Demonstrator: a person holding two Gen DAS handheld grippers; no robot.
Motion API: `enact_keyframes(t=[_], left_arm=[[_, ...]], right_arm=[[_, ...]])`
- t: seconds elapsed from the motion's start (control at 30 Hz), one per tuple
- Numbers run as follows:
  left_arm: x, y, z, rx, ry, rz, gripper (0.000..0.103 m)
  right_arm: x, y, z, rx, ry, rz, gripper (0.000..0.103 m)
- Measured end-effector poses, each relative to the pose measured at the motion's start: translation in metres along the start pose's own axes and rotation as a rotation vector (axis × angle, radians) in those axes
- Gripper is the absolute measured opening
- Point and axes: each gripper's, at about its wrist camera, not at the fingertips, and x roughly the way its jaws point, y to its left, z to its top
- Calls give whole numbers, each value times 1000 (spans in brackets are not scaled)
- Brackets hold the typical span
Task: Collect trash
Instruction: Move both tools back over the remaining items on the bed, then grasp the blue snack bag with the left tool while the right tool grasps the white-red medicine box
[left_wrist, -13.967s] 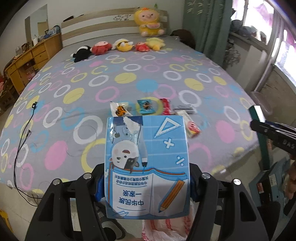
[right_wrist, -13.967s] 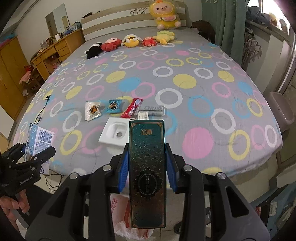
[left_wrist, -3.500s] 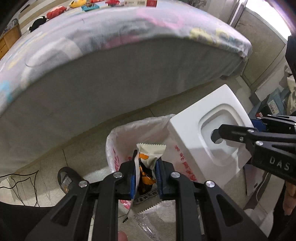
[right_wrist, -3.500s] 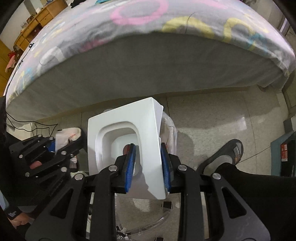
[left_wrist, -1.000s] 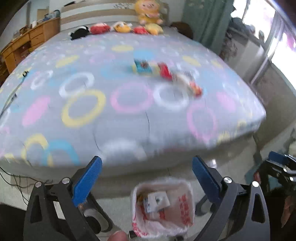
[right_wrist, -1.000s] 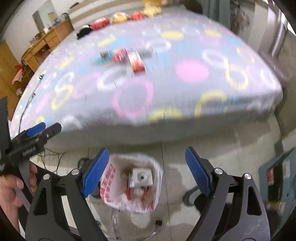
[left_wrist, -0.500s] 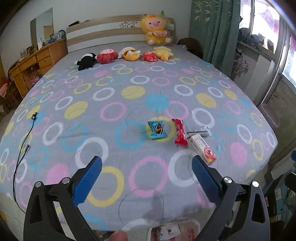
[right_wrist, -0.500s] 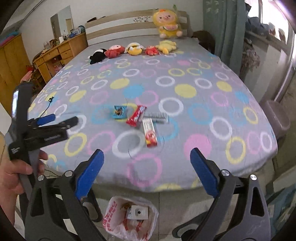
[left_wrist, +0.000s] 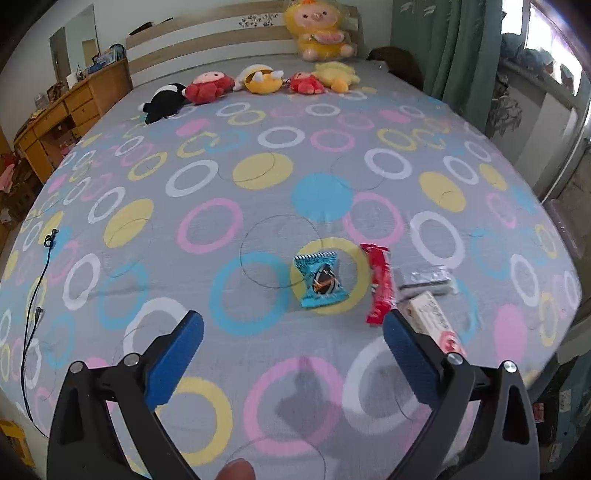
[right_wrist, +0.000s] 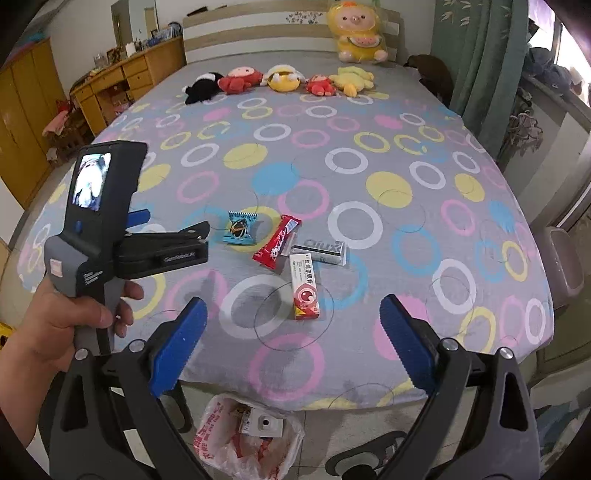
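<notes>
Several pieces of trash lie together on the bedspread: a blue snack packet (left_wrist: 320, 280) (right_wrist: 240, 228), a red bar wrapper (left_wrist: 380, 284) (right_wrist: 277, 242), a silver packet (left_wrist: 424, 278) (right_wrist: 323, 249) and a white-and-red box (left_wrist: 434, 325) (right_wrist: 304, 286). My left gripper (left_wrist: 293, 321) is open and empty, just short of the blue packet. In the right wrist view a hand holds the left gripper (right_wrist: 173, 220) to the left of that packet. My right gripper (right_wrist: 291, 306) is open and empty, near the bed's front edge. A trash bag (right_wrist: 221, 435) holding rubbish sits on the floor below.
Plush toys (left_wrist: 258, 79) line the headboard. A wooden dresser (right_wrist: 125, 81) stands at the left and a green curtain (right_wrist: 476, 55) at the right. A black cable (left_wrist: 37, 295) trails over the bed's left edge. A grey bin (right_wrist: 565, 258) stands to the bed's right.
Both grippers have risen from over the trash bag and come in over the bed. The wrappers now look nearer, and the bag has dropped out of the left wrist view.
</notes>
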Motion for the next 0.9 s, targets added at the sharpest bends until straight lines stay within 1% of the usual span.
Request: enact_keyframes(t=[0.07,0.13,0.37,0.47,0.57,0.67,0.77,0.9], left_arm=[[16,-2,4,0,21,10,95],[27,-2,5,-3,37,5,95],[73,-2,16,-7,95,21,95],[87,-7,20,11,97,40,95],[102,-10,24,11,115,30,95],[116,-13,26,18,125,44,95],[127,-10,28,-7,141,33,95],[138,-11,28,13,145,53,95]], right_arm=[[9,-3,3,14,18,17,92],[20,-7,7,31,34,36,92],[67,-11,14,21,100,6,92],[85,-12,17,22,117,0,92],[103,-14,20,34,138,12,92],[121,-15,21,27,159,9,92],[136,-18,21,34,173,-1,92],[155,-22,21,42,201,-5,92]])
